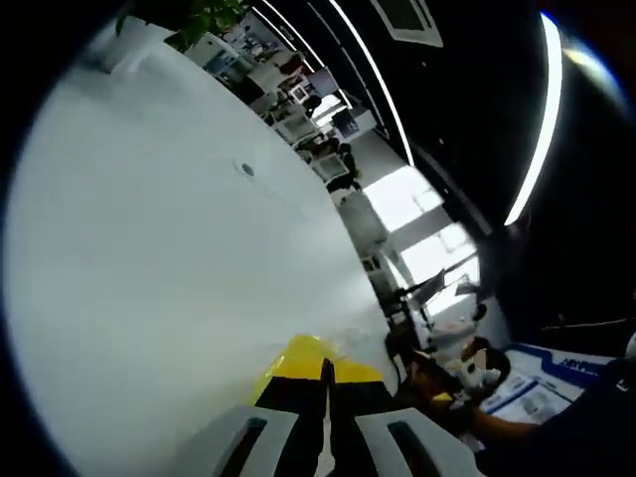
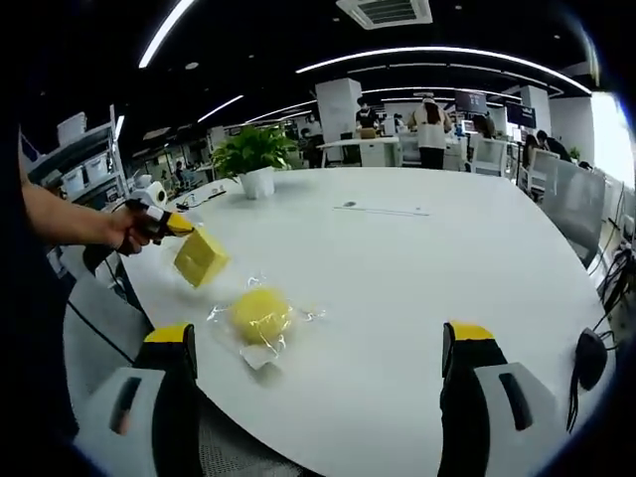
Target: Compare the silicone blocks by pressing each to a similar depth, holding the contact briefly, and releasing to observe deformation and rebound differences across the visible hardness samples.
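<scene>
1. Left gripper (image 2: 177, 227), mid-left of the right gripper view: jaws closed on a yellow silicone cube (image 2: 201, 256), lifted off the table.
2. Right gripper (image 2: 318, 348): jaws wide apart, empty.
3. Round yellow block (image 2: 260, 315), lower centre, lying on a clear wrapper (image 2: 260, 350).
4. Step, judged: squeeze-and-hold on the cube; next, release, then press the round block equally.
5. White table (image 2: 417, 268); potted plant (image 2: 253, 157) upper left; open office behind.

We see two yellow silicone pieces. The square block (image 2: 201, 257) is tilted, lifted off the white table (image 2: 417, 288) at the tip of the far gripper (image 2: 171, 226) at about ten o'clock in the right gripper view. The round block (image 2: 260, 315) lies on a clear plastic wrapper (image 2: 260, 350) at about seven o'clock, just below the square one. In the left gripper view, yellow (image 1: 303, 360) sits at six o'clock.
</scene>
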Available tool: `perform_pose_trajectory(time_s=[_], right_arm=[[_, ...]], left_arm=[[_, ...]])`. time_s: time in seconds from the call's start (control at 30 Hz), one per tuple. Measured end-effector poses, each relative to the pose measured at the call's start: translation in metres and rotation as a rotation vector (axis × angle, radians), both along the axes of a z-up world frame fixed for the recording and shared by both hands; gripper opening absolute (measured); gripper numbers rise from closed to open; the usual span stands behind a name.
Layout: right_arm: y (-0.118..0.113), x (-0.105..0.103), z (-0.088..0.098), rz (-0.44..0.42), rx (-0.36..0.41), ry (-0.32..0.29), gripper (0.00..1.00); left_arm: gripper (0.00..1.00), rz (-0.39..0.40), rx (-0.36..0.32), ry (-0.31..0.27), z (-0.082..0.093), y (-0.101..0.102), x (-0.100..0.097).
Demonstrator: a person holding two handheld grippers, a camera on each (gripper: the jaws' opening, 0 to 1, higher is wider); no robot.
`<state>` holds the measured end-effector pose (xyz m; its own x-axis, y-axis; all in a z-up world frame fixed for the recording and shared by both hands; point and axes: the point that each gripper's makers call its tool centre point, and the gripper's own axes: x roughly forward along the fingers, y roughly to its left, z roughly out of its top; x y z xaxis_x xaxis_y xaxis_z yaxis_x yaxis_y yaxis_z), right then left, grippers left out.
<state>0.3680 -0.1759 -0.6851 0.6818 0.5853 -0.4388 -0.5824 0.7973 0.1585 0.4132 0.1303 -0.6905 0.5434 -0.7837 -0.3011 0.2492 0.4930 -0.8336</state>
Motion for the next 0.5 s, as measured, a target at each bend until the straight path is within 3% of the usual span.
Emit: perform_pose_trajectory(time_s=[0.3, 0.5], right_arm=[[-0.002, 0.000, -0.004, -0.026, 0.001, 0.002, 0.97], [0.000, -0.003, -0.005, -0.033, 0.035, 0.012, 0.97]], left_arm=[[0.00, -0.003, 0.041, 0.012, -0.012, 0.004, -0.002], [0.00, -0.066, 0.203, -0.052, -0.029, 0.008, -0.006]])
